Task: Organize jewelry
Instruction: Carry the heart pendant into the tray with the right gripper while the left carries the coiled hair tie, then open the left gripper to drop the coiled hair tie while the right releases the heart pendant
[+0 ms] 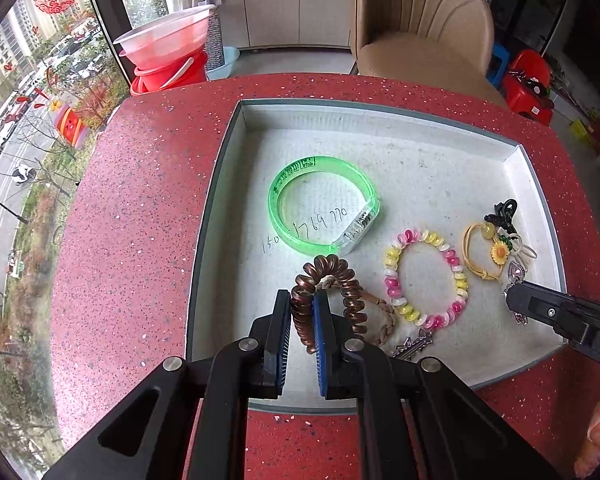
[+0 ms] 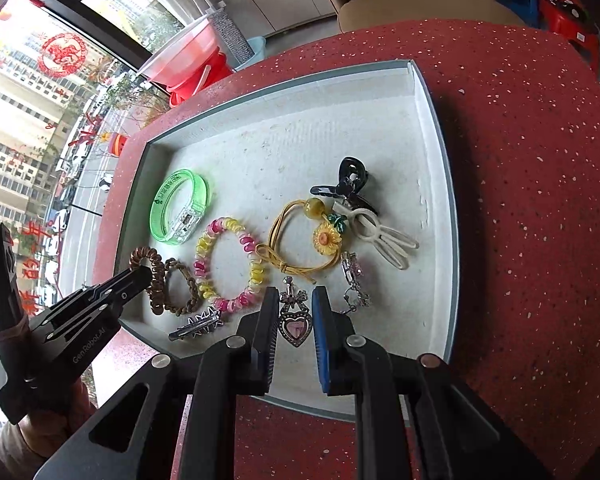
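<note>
Left wrist view: the left gripper [image 1: 302, 312] is closed on the brown coil hair tie [image 1: 328, 280], its two pads pinching one side of the coil, which stands up from the floor of the shallow white tray [image 1: 380, 120]. A braided brown band [image 1: 384, 316] lies just behind the coil, touching it. Farther in, the green bangle [image 1: 324, 208] lies flat on the tray floor, apart from the rest. To its right sit the pink and yellow bead bracelet [image 1: 426, 280], then the yellow cord tie with a sunflower [image 1: 496, 254] and a black claw clip [image 1: 502, 210] near the tray's right wall. The tray rests on the red speckled bench [image 1: 140, 220].

In the right wrist view, the right gripper [image 2: 295, 312] is partly open, its pads on either side of the heart pendant [image 2: 296, 326] without touching it; the pendant lies on the tray floor near the front wall. A crystal earring [image 2: 354, 280] lies just right of it, a spiked silver hair clip [image 2: 198, 326] to the left, and a white rabbit-shaped clip [image 2: 384, 236] beside the claw clip.
</note>
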Action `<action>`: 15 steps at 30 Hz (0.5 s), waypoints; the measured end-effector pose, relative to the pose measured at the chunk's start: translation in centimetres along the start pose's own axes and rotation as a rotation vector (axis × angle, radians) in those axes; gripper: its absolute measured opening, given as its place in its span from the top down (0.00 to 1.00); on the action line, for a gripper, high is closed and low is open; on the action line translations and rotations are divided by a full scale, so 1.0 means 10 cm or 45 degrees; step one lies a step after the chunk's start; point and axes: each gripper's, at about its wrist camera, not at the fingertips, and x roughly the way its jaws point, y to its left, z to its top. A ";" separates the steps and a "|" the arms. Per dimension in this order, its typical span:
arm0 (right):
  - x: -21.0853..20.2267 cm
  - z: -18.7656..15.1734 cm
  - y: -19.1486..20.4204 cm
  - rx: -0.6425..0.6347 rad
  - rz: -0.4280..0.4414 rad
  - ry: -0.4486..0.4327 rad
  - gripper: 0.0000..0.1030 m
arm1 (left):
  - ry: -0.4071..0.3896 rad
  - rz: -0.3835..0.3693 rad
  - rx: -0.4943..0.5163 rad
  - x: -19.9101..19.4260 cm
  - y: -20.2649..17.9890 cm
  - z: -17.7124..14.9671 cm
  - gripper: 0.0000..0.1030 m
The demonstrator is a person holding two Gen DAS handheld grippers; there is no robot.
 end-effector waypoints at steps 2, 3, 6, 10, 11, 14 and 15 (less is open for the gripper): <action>0.01 0.01 -0.03 -0.003 -0.029 -0.002 0.82 | 0.006 0.016 0.008 0.04 -0.01 0.01 0.71; 0.02 0.01 -0.04 -0.009 -0.044 -0.004 0.82 | 0.008 0.021 0.010 0.06 -0.02 0.02 0.71; 0.03 0.03 -0.04 -0.036 -0.078 -0.005 0.82 | 0.016 0.031 0.008 0.11 -0.01 0.02 0.71; 0.07 0.04 -0.03 -0.055 -0.083 0.004 0.82 | 0.017 0.040 0.009 0.14 -0.06 0.00 0.71; 0.07 0.05 -0.02 -0.062 -0.085 0.007 0.82 | 0.016 0.045 0.015 0.15 -0.07 0.01 0.71; 0.07 0.05 -0.01 -0.063 -0.080 0.020 0.81 | 0.012 0.064 0.038 0.14 -0.10 0.02 0.71; 0.08 0.05 -0.01 -0.055 -0.074 0.025 0.81 | 0.011 0.067 0.042 0.14 -0.11 0.01 0.71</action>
